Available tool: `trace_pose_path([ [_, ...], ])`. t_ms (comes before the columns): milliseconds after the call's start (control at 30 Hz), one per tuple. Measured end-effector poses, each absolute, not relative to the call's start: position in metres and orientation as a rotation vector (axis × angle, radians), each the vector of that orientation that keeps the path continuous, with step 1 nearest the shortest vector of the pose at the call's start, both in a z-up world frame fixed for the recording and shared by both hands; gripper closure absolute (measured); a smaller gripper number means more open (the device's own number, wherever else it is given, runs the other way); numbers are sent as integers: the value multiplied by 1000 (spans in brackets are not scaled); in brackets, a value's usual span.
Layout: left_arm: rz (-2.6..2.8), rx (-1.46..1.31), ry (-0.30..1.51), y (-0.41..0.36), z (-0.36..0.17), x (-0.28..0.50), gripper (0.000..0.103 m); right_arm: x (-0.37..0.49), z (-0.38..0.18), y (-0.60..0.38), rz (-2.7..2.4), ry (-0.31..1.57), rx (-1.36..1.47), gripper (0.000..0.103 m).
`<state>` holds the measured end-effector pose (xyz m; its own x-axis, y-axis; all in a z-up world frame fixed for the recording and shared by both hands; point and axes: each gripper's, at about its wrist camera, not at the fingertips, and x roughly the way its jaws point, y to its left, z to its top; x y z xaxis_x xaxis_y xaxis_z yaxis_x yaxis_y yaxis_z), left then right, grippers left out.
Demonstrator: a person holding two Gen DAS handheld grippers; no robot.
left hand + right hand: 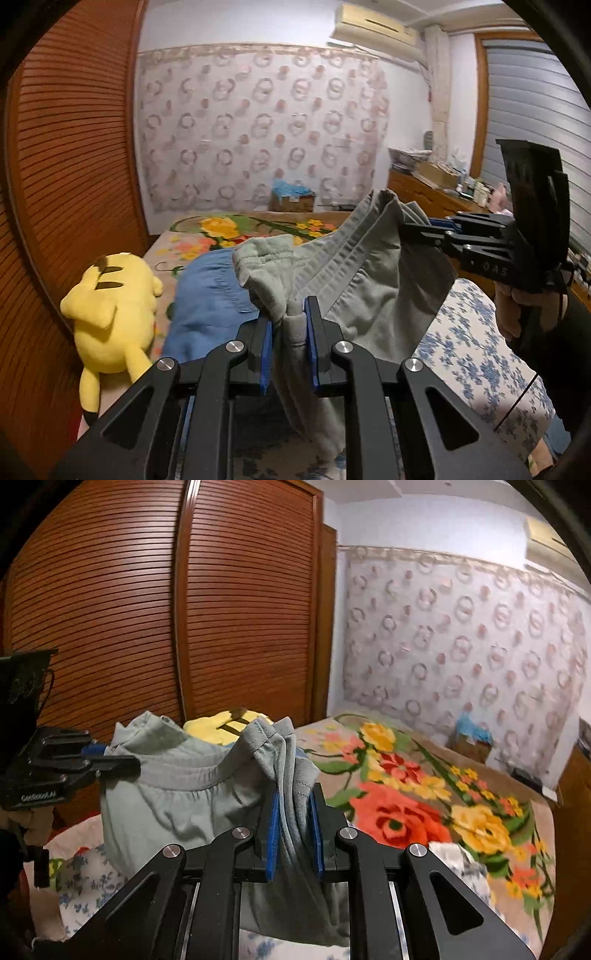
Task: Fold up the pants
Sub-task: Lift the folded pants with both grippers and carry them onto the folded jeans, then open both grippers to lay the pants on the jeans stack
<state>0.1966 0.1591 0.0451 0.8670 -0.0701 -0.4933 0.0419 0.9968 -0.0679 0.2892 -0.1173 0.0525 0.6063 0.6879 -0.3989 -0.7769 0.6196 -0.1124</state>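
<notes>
Grey-green pants [369, 291] hang in the air between my two grippers, held by the waistband above the bed. My left gripper [289, 317] is shut on one bunched end of the waistband. My right gripper [410, 230] shows at the right of the left wrist view, shut on the other end. In the right wrist view my right gripper [293, 805] pinches folded waistband cloth of the pants [177, 805], and my left gripper [122, 762] grips the far end at the left. The legs hang down out of sight.
A yellow plush toy [110, 310] lies at the left by the brown louvred wardrobe [147, 609]. A blue garment [207, 310] lies on the bed under the pants. The bed has a flowered blanket [424, 805] and a blue-flowered sheet [476, 365]. A cluttered dresser [436, 184] stands at the right.
</notes>
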Motion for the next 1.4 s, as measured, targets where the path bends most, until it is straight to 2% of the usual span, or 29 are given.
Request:
trace_pose_path([
  [200,22,-94,509,186,37,203,86,326,50,-78,877,304,-376,88],
  [667,119,-215,603,228,-10,216,86,407,23,25,963,386,-520,88],
  [867,144,-262,650,235,-24,209,82,428,19,53,1004,451,-560,88],
  [900,147,-263,652,235,-25,209,79,431,19,55,1010,461,-555,87],
  [967,153,-258,651,235,-23,208,72,437,22,54,1009,475,-539,79],
  [1033,165,-237,646,234,-19,208,58,442,26,53,1000,473,-514,67],
  [1100,169,-226,630,233,-14,207,50,445,31,45,980,465,-474,61],
  [1167,165,-232,616,233,-9,205,50,447,38,34,957,462,-433,58],
  [1400,123,-214,609,218,-4,213,50,432,43,-12,1003,511,-318,58],
])
